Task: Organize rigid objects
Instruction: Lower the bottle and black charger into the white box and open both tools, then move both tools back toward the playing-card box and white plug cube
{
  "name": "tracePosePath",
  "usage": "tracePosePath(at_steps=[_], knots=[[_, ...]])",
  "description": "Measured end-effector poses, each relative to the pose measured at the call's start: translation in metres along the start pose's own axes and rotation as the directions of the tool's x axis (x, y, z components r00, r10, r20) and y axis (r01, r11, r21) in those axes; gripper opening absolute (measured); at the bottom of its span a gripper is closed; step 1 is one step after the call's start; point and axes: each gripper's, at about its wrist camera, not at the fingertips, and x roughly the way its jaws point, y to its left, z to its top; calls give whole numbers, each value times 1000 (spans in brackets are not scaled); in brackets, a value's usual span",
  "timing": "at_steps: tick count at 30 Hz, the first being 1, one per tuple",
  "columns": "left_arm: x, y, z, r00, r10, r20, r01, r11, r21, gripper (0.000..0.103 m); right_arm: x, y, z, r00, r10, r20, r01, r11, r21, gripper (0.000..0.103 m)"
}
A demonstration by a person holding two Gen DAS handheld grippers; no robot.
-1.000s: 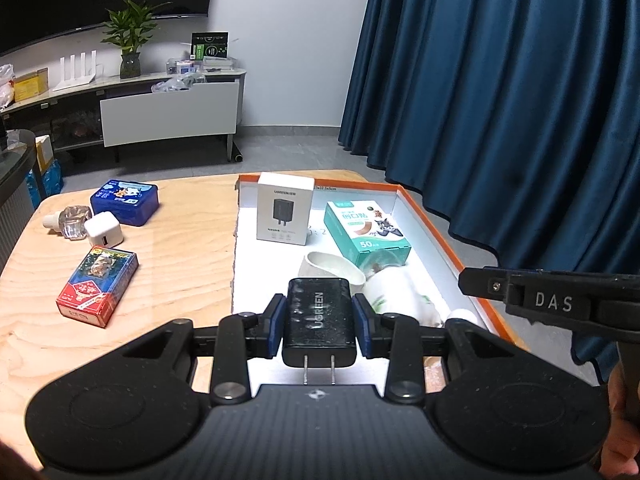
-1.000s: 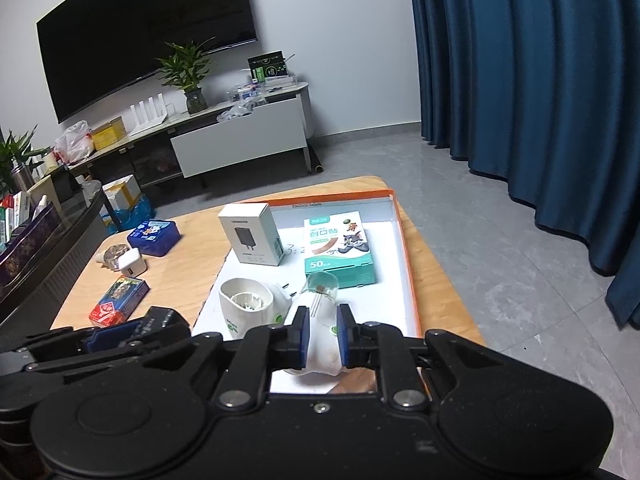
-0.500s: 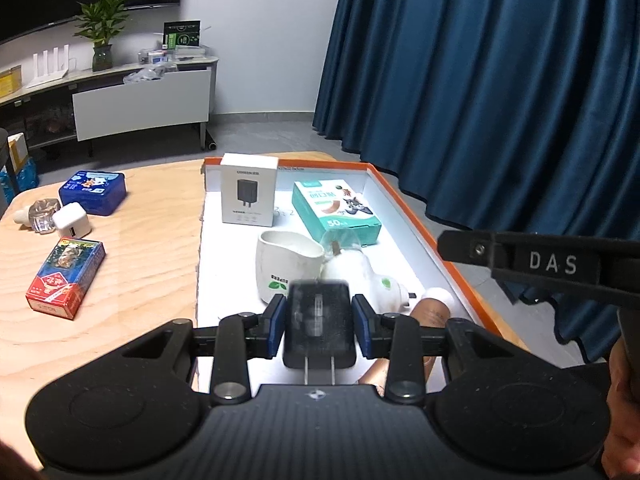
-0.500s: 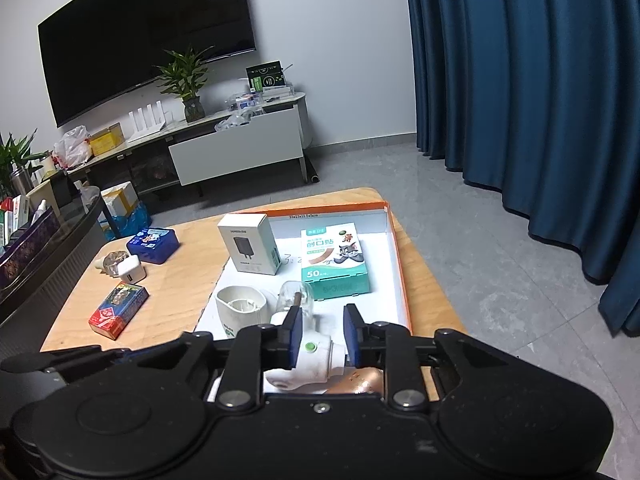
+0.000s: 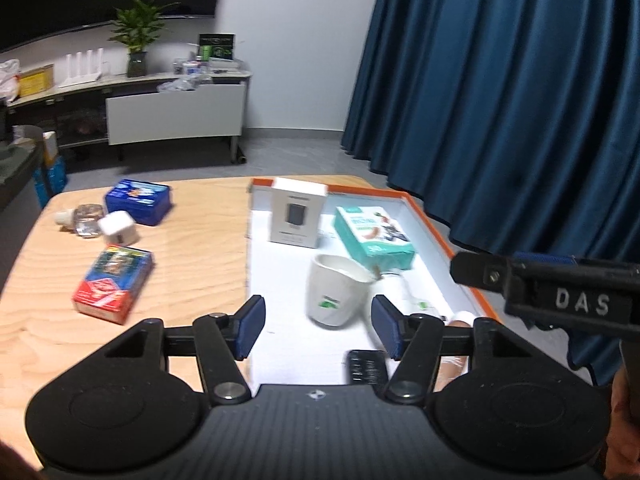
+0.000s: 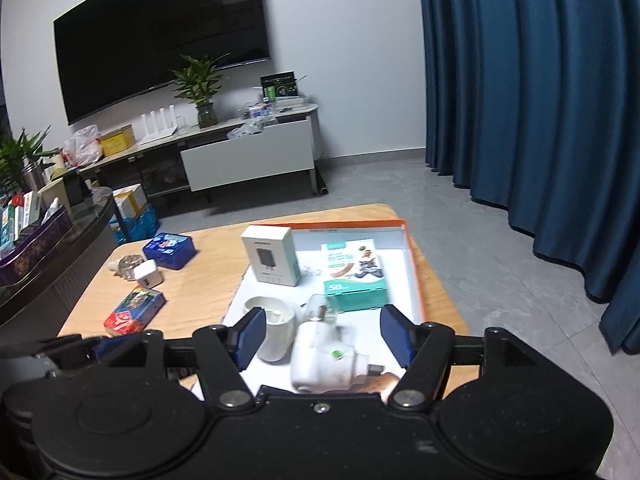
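My left gripper (image 5: 318, 328) is open and empty above the near end of the orange-rimmed white tray (image 5: 432, 228). The black charger (image 5: 366, 366) lies on the tray just below its right finger. My right gripper (image 6: 322, 336) is open and empty over the white plug-in device with a glass bulb (image 6: 326, 356), which lies on the tray (image 6: 414, 256). A white cup (image 5: 336, 296), a white charger box (image 5: 296, 216) and a teal box (image 5: 374, 238) stand in the tray.
On the wooden table (image 5: 192, 240) left of the tray lie a red card box (image 5: 114, 284), a blue tin (image 5: 138, 200), a white cube charger (image 5: 118, 230) and a small glass bottle (image 5: 86, 220). Blue curtains (image 5: 500, 100) hang at the right.
Both grippers have opened. The left one let go of the black charger, which now lies on the tray. The right one let go of the white plug-in device and pulled back.
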Motion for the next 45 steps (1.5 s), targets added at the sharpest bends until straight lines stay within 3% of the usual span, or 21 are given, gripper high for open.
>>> tracePosePath(at_steps=[13, 31, 37, 42, 45], knots=[[-13, 50, 6, 993, 114, 3, -114, 991, -75, 71, 12, 41, -9, 996, 61, -59, -63, 998, -20, 79], [-25, 103, 1, 985, 175, 9, -171, 973, -153, 74, 38, 98, -16, 984, 125, -130, -134, 989, -59, 81], [-30, 137, -1, 974, 226, 15, -218, 954, -207, 77, 71, 121, -17, 959, 201, -202, -203, 979, 9, 83], [-35, 175, 0, 952, 305, 14, -293, 925, -243, 78, 108, 161, -14, 925, 282, -254, -278, 959, 49, 83], [-38, 200, 2, 939, 343, 15, -326, 904, -277, 80, 133, 188, -13, 920, 283, -271, -277, 959, 63, 83]])
